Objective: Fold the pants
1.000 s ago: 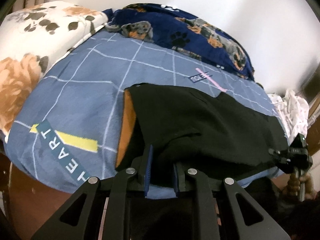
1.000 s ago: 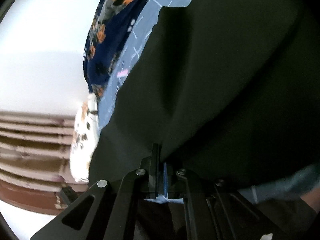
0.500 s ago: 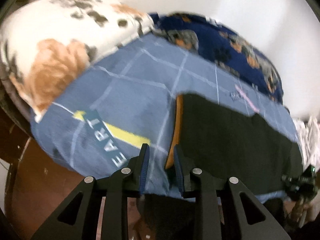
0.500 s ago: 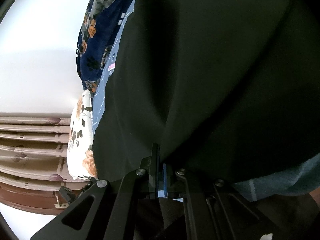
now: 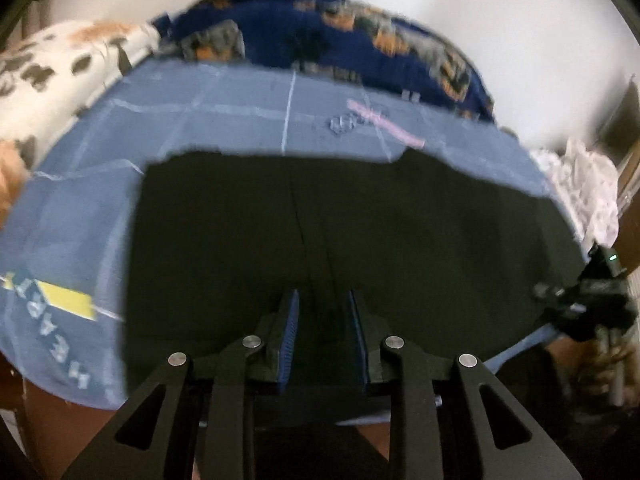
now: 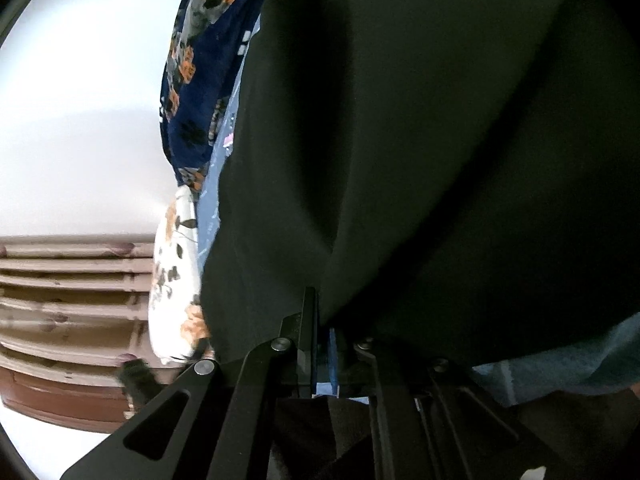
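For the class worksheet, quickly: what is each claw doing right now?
Left claw: open over the black pants, gripping nothing; its jaws have just been opening.
Right claw: shut on the pants' edge.

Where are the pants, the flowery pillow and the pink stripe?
pants (image 5: 400,232), left wrist view, middle of the black cloth.
pillow (image 5: 52,88), left wrist view, white part beside a dark spot.
pink stripe (image 5: 386,123), left wrist view, middle of the stripe.

blue grid sheet (image 5: 224,128) | navy dog-print blanket (image 5: 280,36) | floral pillow (image 5: 52,80)
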{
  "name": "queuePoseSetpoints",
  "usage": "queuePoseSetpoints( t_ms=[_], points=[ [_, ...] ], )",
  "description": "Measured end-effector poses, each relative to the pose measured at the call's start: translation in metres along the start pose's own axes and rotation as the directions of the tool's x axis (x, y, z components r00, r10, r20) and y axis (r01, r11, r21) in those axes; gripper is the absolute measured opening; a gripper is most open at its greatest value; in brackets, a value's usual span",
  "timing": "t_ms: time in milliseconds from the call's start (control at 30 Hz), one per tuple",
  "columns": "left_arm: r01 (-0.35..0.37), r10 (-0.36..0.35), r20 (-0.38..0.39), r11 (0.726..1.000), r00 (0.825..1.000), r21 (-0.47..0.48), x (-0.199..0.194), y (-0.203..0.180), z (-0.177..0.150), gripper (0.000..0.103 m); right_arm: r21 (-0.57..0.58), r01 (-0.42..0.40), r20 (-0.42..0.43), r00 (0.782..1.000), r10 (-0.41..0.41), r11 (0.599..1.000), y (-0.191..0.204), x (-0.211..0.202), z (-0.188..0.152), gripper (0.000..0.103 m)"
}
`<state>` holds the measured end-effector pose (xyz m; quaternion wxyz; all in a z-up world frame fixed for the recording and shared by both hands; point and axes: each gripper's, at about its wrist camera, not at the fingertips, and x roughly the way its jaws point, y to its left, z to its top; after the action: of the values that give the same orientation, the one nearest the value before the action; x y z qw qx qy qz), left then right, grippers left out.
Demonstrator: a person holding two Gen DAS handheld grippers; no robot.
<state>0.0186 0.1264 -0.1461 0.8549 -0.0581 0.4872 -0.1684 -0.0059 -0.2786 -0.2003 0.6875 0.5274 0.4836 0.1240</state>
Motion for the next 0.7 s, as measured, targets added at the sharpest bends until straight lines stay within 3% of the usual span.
queuePoseSetpoints(
  t_ms=[200, 367, 533, 600, 633, 700],
  points=[
    [0.006, -0.006, -0.001, 0.999, 1.000, -0.039, 0.006, 0.009, -0.003, 0.026, 0.073, -0.061, 0.151, 0.987, 0.050, 0.995, -0.020, -0.046, 0.036, 0.019],
    [-0.005, 0.005, -0.006, 0.999, 1.000, -0.041, 0.012, 0.005, 0.000, 0.026, 0.093, -0.101, 0.350, 0.935, 0.062, 0.991, -0.046, -0.097, 0.101, 0.031],
    [-0.004, 0.003, -0.008, 0.999, 1.000, -0.052, 0.014, 0.007, 0.001, 0.026, 0.157, -0.122, 0.499, 0.866, 0.028, 0.980, -0.078, -0.143, 0.161, 0.033],
    [-0.007, 0.006, -0.010, 0.999, 1.000, -0.051, 0.014, 0.008, 0.001, 0.026, 0.160, -0.121, 0.524, 0.852, 0.019, 0.980, -0.086, -0.159, 0.183, 0.029],
    [-0.009, 0.009, -0.010, 0.999, 1.000, -0.048, 0.014, 0.007, 0.002, 0.026, 0.168, -0.090, 0.528, 0.849, -0.013, 0.982, -0.087, -0.167, 0.190, 0.010],
    [-0.014, 0.014, -0.011, 0.999, 1.000, -0.041, 0.014, 0.006, 0.002, 0.026, 0.169, -0.034, 0.523, 0.850, -0.060, 0.985, -0.086, -0.177, 0.196, 0.004]
  ],
)
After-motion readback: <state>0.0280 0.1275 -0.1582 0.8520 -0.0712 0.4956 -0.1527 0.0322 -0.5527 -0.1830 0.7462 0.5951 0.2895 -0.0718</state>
